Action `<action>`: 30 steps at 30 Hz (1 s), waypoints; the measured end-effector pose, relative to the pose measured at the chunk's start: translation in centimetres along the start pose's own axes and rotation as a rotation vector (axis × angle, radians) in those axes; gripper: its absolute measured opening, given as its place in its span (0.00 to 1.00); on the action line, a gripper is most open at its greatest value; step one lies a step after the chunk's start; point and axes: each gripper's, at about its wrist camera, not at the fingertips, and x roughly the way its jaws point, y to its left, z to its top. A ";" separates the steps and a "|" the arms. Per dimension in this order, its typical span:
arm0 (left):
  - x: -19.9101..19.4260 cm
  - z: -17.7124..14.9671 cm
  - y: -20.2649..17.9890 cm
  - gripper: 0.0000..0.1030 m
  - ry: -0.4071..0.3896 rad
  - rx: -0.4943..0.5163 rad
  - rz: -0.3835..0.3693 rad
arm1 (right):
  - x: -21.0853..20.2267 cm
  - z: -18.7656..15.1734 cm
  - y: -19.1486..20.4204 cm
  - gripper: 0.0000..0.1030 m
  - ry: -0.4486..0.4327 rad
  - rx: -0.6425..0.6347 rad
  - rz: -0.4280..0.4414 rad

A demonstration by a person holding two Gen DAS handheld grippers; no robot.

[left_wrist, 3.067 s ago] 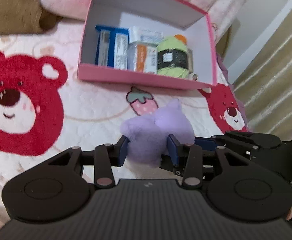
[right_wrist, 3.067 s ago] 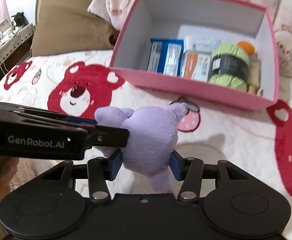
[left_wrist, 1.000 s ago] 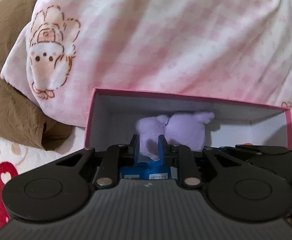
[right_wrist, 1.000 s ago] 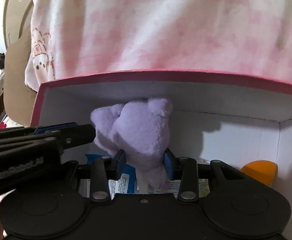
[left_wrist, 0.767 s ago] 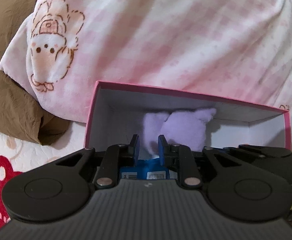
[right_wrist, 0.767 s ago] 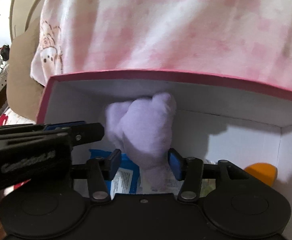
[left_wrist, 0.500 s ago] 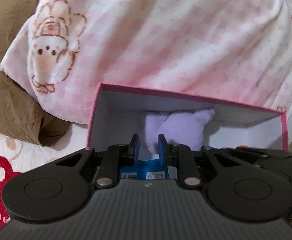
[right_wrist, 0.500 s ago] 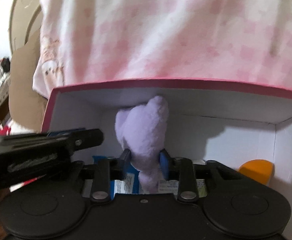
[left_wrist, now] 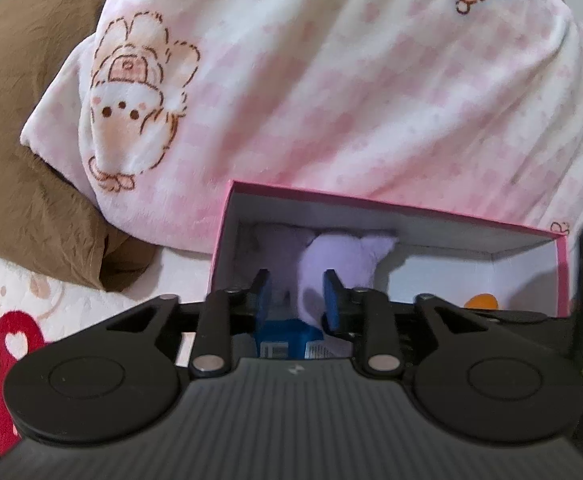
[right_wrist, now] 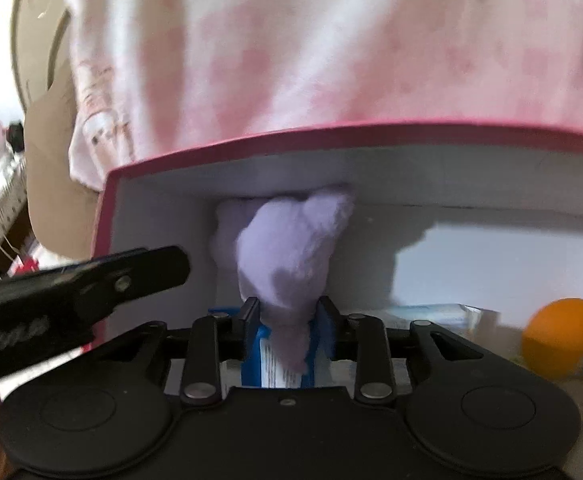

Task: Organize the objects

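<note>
Half a second ago your left gripper [left_wrist: 296,294] was pinched on the purple plush toy [left_wrist: 337,258]; now its blue pads [left_wrist: 331,300] stand spread, with clear space at the left pad, so that grip is released. Your right gripper [right_wrist: 287,312] has stayed clenched on the toy's lower end [right_wrist: 291,264], pads pressed into the fur. The toy sits deeper than before, inside the pink box [left_wrist: 391,204], its ears touching the far white wall at 12 o'clock.

Below the toy lies a blue packet [right_wrist: 259,360], and an orange round object [right_wrist: 557,336] rests at 3 o'clock in the box. Behind the box rises a pink checked blanket [left_wrist: 331,80] printed with a cartoon figure. A brown pillow [left_wrist: 23,120] lies at 9 o'clock, and the white bedspread [left_wrist: 19,300] with red print runs toward 8 o'clock.
</note>
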 end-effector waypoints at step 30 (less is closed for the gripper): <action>-19.3 -3.7 -0.2 0.96 0.076 0.217 0.011 | -22.1 -7.3 5.8 0.65 -0.061 -0.170 -0.189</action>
